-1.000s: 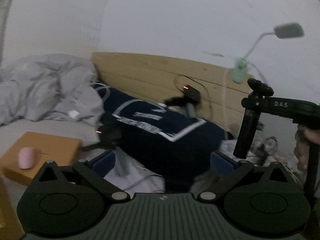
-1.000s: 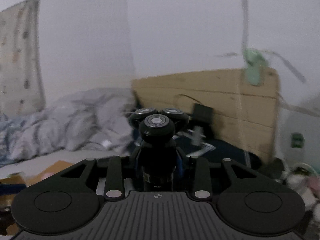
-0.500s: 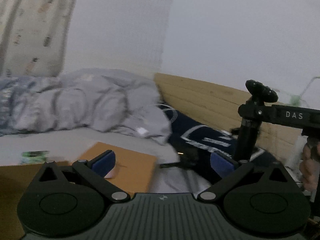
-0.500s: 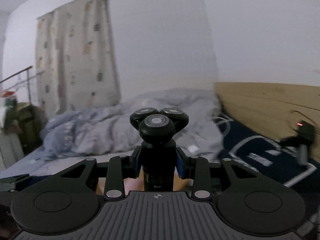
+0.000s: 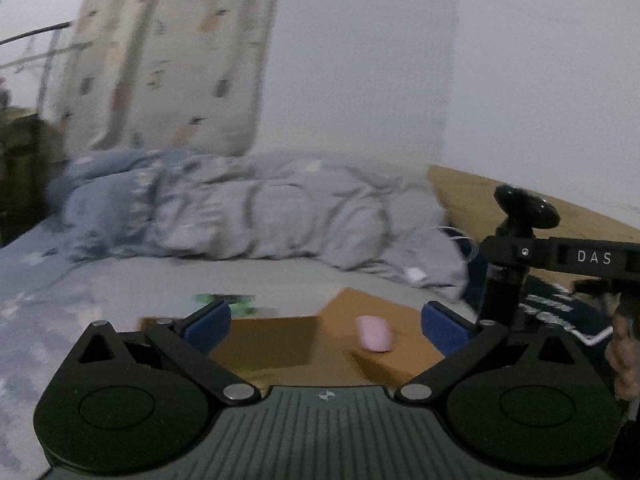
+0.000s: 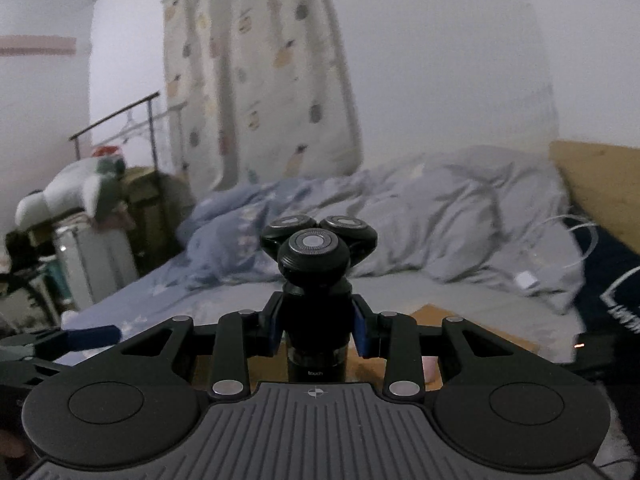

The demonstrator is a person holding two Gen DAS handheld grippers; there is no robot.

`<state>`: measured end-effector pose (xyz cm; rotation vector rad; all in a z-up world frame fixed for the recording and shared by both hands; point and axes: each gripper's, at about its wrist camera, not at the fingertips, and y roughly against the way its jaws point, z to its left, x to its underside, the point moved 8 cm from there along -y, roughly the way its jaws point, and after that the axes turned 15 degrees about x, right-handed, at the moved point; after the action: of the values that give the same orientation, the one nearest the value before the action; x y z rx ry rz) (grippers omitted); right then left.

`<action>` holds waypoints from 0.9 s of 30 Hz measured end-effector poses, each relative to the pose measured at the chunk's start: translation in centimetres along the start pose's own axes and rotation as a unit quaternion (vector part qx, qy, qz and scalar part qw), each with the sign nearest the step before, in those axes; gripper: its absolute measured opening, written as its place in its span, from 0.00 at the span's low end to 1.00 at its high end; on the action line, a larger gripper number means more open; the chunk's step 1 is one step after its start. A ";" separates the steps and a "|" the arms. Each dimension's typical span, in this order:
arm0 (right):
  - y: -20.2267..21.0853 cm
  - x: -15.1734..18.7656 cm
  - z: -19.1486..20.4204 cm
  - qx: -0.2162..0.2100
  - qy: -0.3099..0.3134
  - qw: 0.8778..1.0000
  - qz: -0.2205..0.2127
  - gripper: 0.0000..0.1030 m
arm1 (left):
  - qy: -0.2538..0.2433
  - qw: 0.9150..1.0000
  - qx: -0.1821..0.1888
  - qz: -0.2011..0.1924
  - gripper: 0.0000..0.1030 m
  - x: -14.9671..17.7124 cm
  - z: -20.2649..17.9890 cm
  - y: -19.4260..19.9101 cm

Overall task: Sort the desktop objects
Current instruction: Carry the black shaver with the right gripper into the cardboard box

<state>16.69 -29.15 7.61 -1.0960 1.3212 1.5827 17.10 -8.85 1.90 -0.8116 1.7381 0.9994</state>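
The right gripper (image 6: 316,326) is clamping a black electric shaver (image 6: 316,272) by its body, its blue pads pressing in from both sides. The shaver is standing upright between the fingers, its three round cutting heads pointing up and away from the camera. It is hanging in the air above the near edge of the bed (image 6: 224,300), not resting on anything.

The left gripper (image 5: 326,322) is holding nothing; its blue-padded fingers (image 5: 208,320) are standing wide apart. Between them, lower down, an open cardboard box (image 5: 272,344) is sitting on the bed, and a small pink object (image 5: 374,333) is lying on the box's flat brown flap toward its right side. The picture is too blurred to tell what the pink object is. A small green item (image 5: 230,303) is showing just beyond the far edge of the box, also blurred.

A crumpled grey duvet (image 5: 256,216) is lying across the far side of the bed, with a patterned curtain (image 5: 168,60) hanging behind it. A wooden headboard (image 6: 600,184) is running along the right edge.
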 end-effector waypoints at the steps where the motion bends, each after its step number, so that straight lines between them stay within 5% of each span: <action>1: -0.5 0.1 1.1 -0.007 0.002 1.000 0.005 0.36 | 0.007 1.000 -0.009 -0.001 1.00 0.2 0.9 0.5; 13: -6.5 3.9 12.8 -0.059 0.047 0.994 0.081 0.36 | 0.077 0.991 -0.113 -0.014 1.00 2.1 11.2 4.7; 27: -11.6 10.5 20.8 -0.070 0.135 0.975 0.165 0.36 | 0.086 0.985 -0.147 0.012 1.00 4.7 15.5 4.8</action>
<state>21.54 -6.42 -4.18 -1.2616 1.6617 1.8392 17.56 6.72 -4.69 -1.0938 1.7721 1.2528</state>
